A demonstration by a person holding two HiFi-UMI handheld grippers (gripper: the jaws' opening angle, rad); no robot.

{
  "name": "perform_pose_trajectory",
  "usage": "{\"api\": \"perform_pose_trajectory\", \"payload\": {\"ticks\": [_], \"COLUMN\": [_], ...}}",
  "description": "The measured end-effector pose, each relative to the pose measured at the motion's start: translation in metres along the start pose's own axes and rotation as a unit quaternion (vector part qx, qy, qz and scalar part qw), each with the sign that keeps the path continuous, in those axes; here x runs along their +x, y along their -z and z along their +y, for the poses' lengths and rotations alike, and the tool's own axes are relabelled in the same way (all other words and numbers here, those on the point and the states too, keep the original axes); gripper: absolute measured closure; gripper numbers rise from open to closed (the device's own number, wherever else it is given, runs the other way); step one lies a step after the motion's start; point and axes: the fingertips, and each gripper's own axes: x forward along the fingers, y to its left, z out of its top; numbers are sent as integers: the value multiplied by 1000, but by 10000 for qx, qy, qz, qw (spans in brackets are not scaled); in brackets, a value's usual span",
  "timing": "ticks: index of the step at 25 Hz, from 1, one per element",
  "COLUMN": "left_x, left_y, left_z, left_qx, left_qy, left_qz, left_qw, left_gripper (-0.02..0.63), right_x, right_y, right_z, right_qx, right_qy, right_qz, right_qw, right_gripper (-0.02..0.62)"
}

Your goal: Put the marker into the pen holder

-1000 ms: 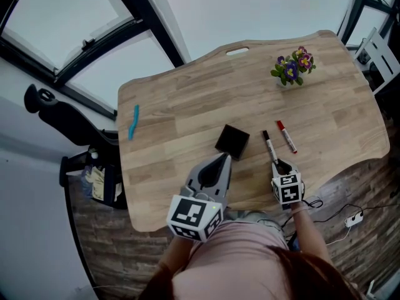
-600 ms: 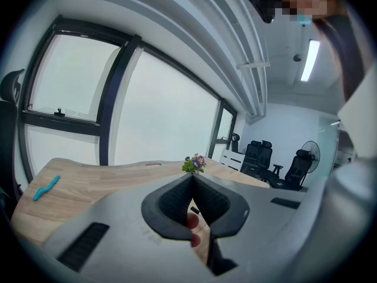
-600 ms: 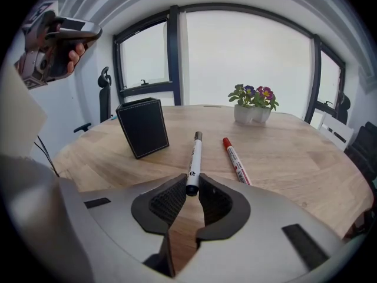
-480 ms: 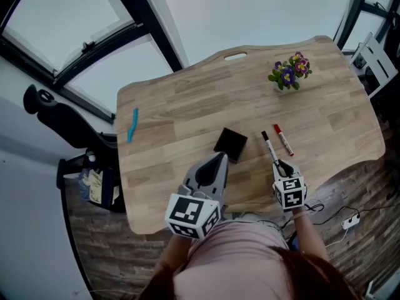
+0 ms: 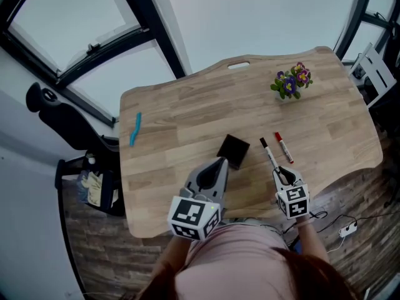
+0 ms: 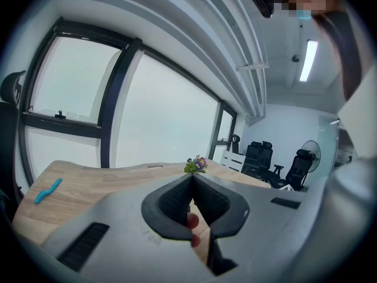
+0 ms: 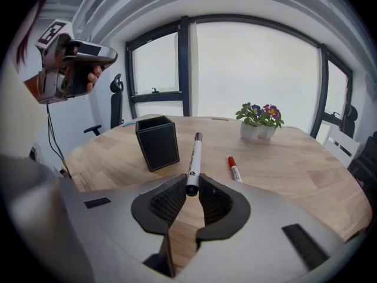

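My right gripper point(image 7: 189, 187) is shut on the rear end of a white marker with a black cap point(image 7: 193, 158). The marker juts forward and up between the pads, off the table. In the head view this marker point(image 5: 269, 154) points away from the right gripper point(image 5: 282, 172), just right of the black square pen holder point(image 5: 234, 150). The holder point(image 7: 157, 141) stands upright and open-topped, ahead and left of the held marker. My left gripper point(image 5: 219, 163) hovers near the holder's near side, jaws shut on nothing point(image 6: 192, 178).
A red-capped marker point(image 5: 284, 147) lies on the wooden table point(image 5: 181, 111) right of the held one. A small pot of purple flowers point(image 5: 291, 81) stands at the far right. A blue object point(image 5: 135, 129) lies near the left edge. Office chairs stand beyond the table.
My right gripper has risen a little with the black-capped marker in its jaws. The left gripper has stayed where it was.
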Motion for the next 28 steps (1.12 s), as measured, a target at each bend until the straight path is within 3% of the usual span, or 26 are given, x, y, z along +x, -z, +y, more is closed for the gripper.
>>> {"api": "perform_pose_trajectory", "payload": {"ticks": [12,28], "left_x": [-7,-14], "left_y": [10,8], "left_z": [10,30], "left_qx": [-16,-128], "left_qy": [-145,-355], "left_qz": [-6,-106], "left_qw": [9999,9992], "left_gripper": [612,612], "right_x": [-17,-25], "right_y": [-46,-81], "right_z": [8,35], "right_qx": [-229,-683], "right_qy": [-337,-896], "right_qz": [-331,-399], "right_qw": [9986,9928], "right_gripper": [535,535]}}
